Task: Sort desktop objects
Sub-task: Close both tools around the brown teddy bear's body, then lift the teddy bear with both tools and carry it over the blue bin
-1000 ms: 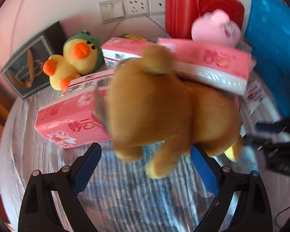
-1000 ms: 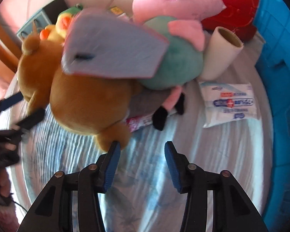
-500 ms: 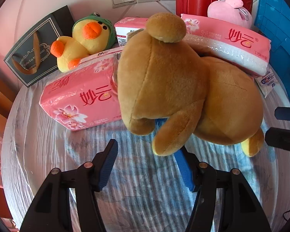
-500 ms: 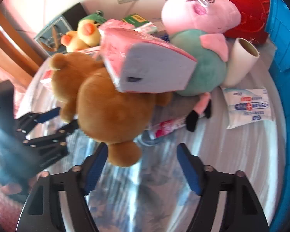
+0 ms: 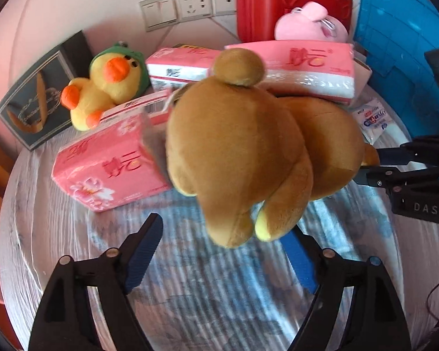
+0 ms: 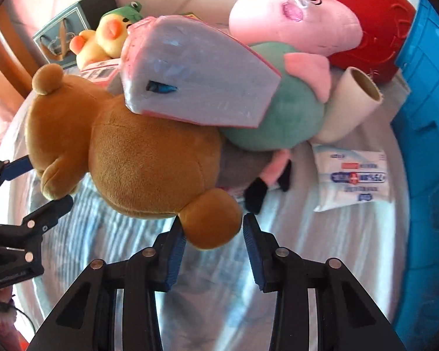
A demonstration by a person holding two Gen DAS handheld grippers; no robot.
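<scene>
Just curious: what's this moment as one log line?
left gripper: opening, around bear arm | right gripper: closing, around bear foot

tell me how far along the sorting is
Nothing looks sorted yet: duck, tissue packs, pig and wipes lie mixed. In hand: right gripper is closing around the bear's foot; left gripper is opening under its head. The rest remains.

Bear (image 5: pixel 248 152): mid-table (image 5: pixel 58 263), under one tissue pack (image 5: pixel 307 67).
Duck (image 5: pixel 102 87): back left edge.
Pig (image 6: pixel 292 67): back right, against case (image 6: pixel 374 38).
</scene>
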